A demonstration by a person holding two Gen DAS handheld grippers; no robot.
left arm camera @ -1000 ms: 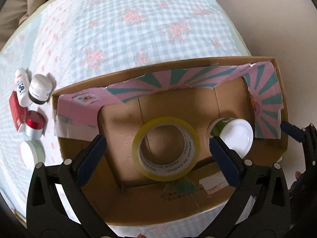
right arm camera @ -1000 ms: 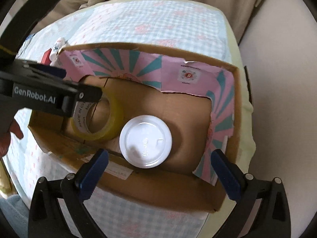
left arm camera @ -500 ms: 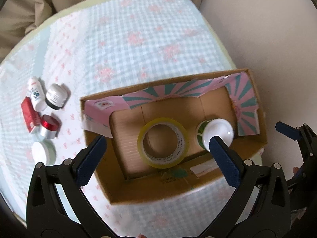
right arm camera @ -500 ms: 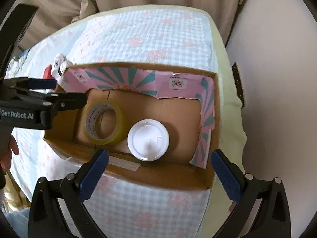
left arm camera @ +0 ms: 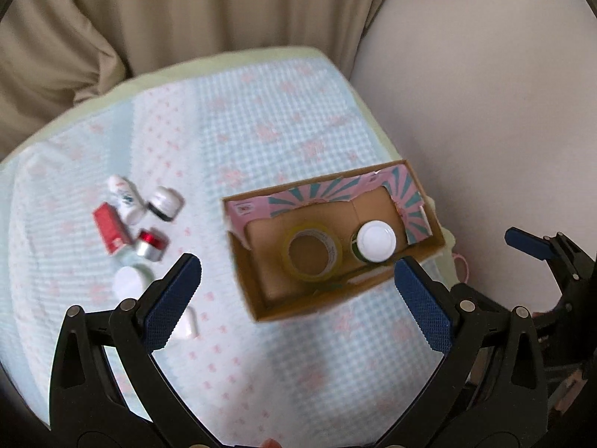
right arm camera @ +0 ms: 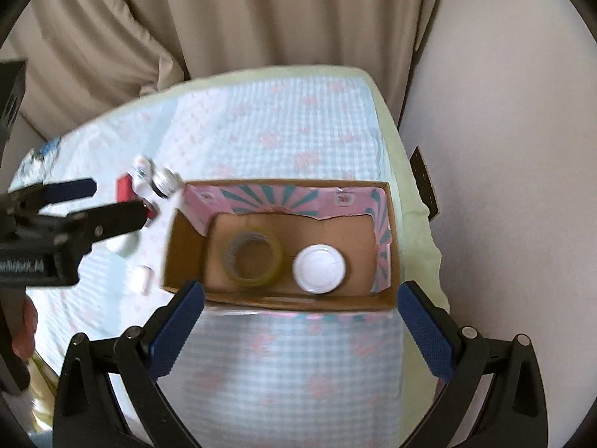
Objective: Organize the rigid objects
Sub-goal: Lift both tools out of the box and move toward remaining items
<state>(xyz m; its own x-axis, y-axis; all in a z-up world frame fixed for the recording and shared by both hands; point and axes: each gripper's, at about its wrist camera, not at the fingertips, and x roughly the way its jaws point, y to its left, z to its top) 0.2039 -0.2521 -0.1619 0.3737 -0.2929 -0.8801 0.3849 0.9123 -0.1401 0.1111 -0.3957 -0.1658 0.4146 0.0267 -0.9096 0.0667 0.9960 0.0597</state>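
Right now your left gripper (left arm camera: 298, 295) has its fingers spread wide with nothing between them, and your right gripper (right arm camera: 300, 317) is the same, wide apart and empty. Both hang above the cloth-covered table (left arm camera: 283, 119), near the cardboard box (left arm camera: 261, 300), touching nothing.

Inside the box a yellow tape roll (left arm camera: 312, 254) lies flat, and just right of it stands a jar with a white lid (left arm camera: 377, 240); they are near each other, but you can't tell whether they touch. The jar's label is mostly hidden under its lid. The box's far wall shows torn pink and teal paper (right arm camera: 276, 196).

Left of the box, well apart from it, sits the loose cluster: a white capsule-like piece (left arm camera: 186, 323) nearest you, partly hidden behind your left finger; a white round lid (left arm camera: 128, 280); a red-topped silver jar (left arm camera: 151, 244); a red box (left arm camera: 110, 233); a white tube (left arm camera: 125, 196); and a dark-banded white bottle (left arm camera: 164, 203). All are motion-blurred and the print is unreadable. In the right wrist view your left gripper covers part of that cluster.

Beyond the table edge hangs a beige curtain (right arm camera: 242, 18), with a pale wall (left arm camera: 485, 93) to the box's right.
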